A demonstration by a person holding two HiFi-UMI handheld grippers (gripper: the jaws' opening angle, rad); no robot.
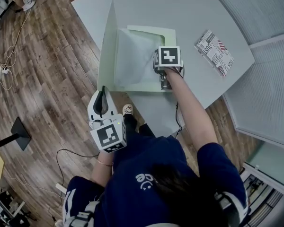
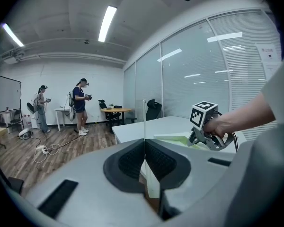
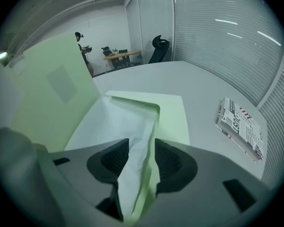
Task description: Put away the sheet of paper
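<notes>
My right gripper [image 3: 142, 161] stands wide around the sheet [image 3: 114, 123] (not pressed); my left gripper [image 2: 145, 161] pinches the folder cover [image 1: 107, 48] upright.

So the bench [image 1: 189, 13] is pale grey with a rounded edge, on a wood-plank floor [image 1: 47, 79]. Two things lie right on it. There's a pale green folder [image 1: 168, 35], back leaf flat and front cover standing up at the left. Well off to the right, a printed booklet [image 1: 214, 52] lies flat near the edge.
</notes>
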